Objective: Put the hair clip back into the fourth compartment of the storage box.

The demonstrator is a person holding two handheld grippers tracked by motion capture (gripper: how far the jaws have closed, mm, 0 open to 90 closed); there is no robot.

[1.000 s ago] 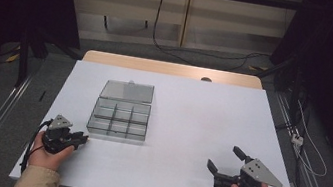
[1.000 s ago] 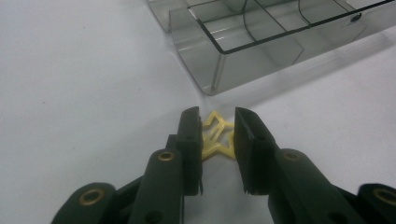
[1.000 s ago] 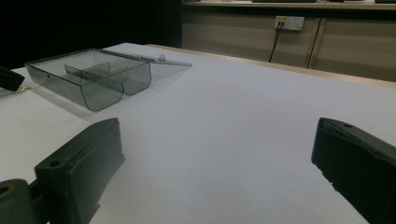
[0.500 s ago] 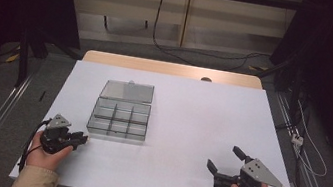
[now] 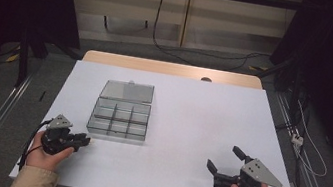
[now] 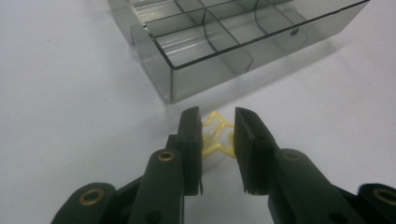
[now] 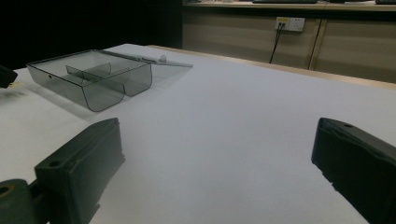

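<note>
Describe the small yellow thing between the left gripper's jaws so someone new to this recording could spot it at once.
On the white table, find the smoky clear plastic compartment box with its lid open. Just off its near left corner, the left gripper holds a small yellow star-shaped outline piece, thin and apparently plastic, between its black jaws. It is the only bright yellow item there.

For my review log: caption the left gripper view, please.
Left claw shut on a yellow star-shaped clip beside the open compartment box.
</note>
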